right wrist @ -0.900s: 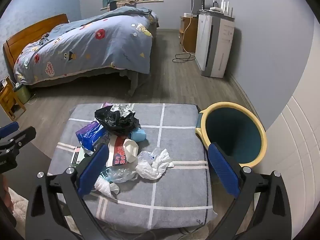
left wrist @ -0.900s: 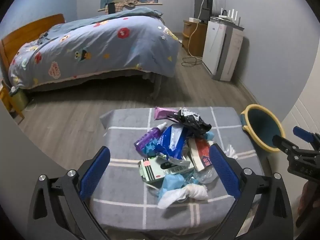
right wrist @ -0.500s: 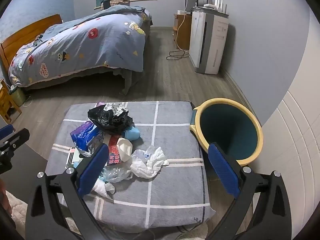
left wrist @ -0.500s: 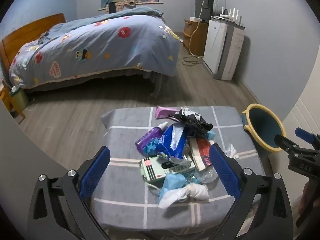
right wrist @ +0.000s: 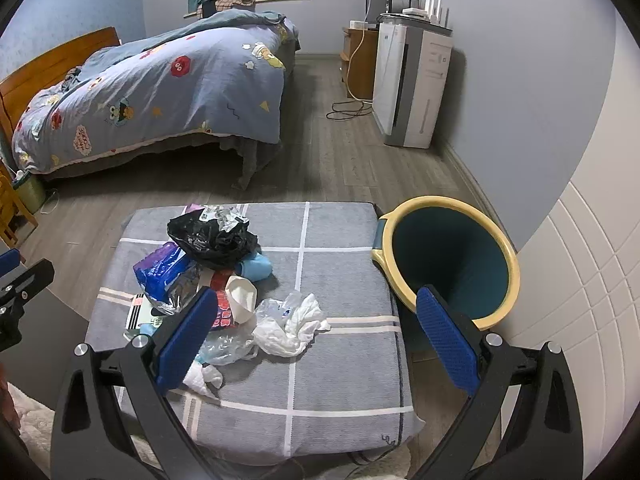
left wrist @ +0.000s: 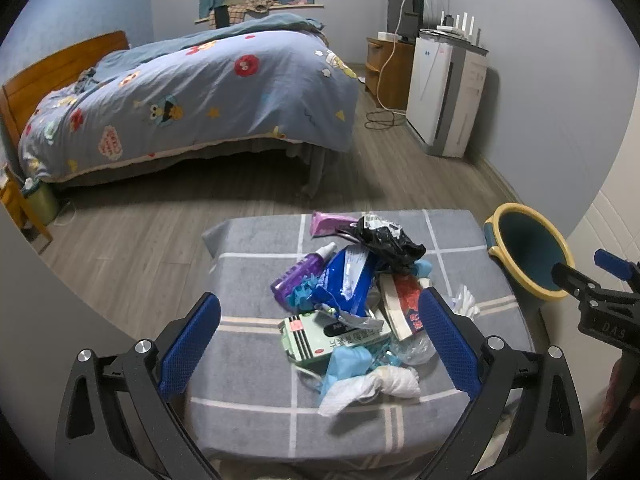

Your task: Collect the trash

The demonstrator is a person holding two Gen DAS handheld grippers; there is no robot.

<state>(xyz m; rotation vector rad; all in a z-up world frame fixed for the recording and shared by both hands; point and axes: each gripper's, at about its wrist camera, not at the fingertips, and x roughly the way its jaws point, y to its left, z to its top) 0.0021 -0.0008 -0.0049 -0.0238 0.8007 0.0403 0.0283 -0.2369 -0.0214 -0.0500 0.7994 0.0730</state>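
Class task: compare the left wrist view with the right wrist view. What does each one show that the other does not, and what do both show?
Only the left wrist view shows the purple spray bottle and the green box clearly. Only the right wrist view shows deep inside the bin and the white paper cup. Both show the grey checked cushion with its trash pile, the black bag, the bed, and open, empty grippers: left gripper, right gripper.

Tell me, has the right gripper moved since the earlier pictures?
Yes. The right gripper has shifted rightward: the round teal bin with the yellow rim now sits nearer the middle of its view.
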